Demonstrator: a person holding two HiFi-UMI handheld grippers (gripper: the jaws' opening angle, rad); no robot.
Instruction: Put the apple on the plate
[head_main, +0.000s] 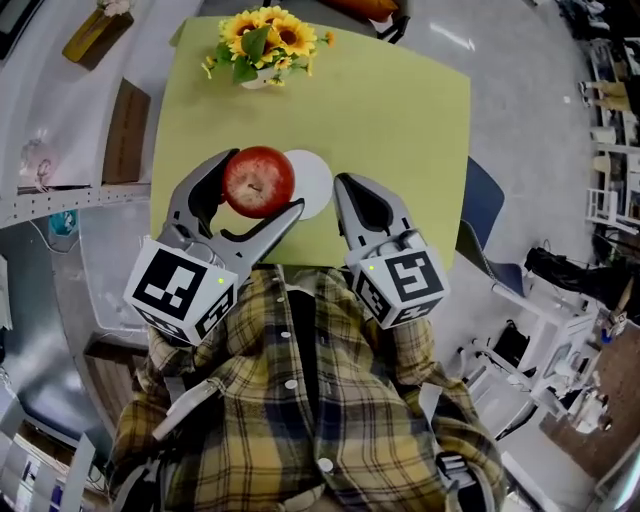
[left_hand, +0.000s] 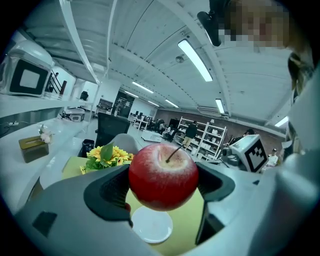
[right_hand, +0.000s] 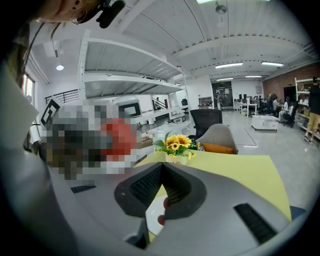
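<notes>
your left tool (head_main: 256, 190) is holding the round red apple (head_main: 259, 181). its two grey jaws press on the apple's sides, and the thin stem points up. the apple is up in the air, not on anything yet. from the head view it covers the left edge of the small round white plate (head_main: 314, 182). from the left gripper view the plate sits below the apple and a bit in front. your right tool (head_main: 350, 196) is closed with nothing in it. it hangs just beside the plate on the right.

the plate lies on the flat yellow-green counter (head_main: 410, 120), on the side near you. the yellow sunflowers in a little white pot (head_main: 264, 42) stand well apart at the far edge, so they are not in your way.

i think the step now is to bring the apple down onto the plate. first slide it a little to the right, so it hangs over the middle of the plate and not the edge. then go down slowly and straight, with the stem up. the plate is small and the apple is round, so it could roll off if you let go too high. wait until the bottom of the apple seems to touch the plate — then open the jaws gently and evenly. lift the left tool straight up, so a jaw does not bump the apple. hold the right tool to the side, clear of the plate.
</notes>
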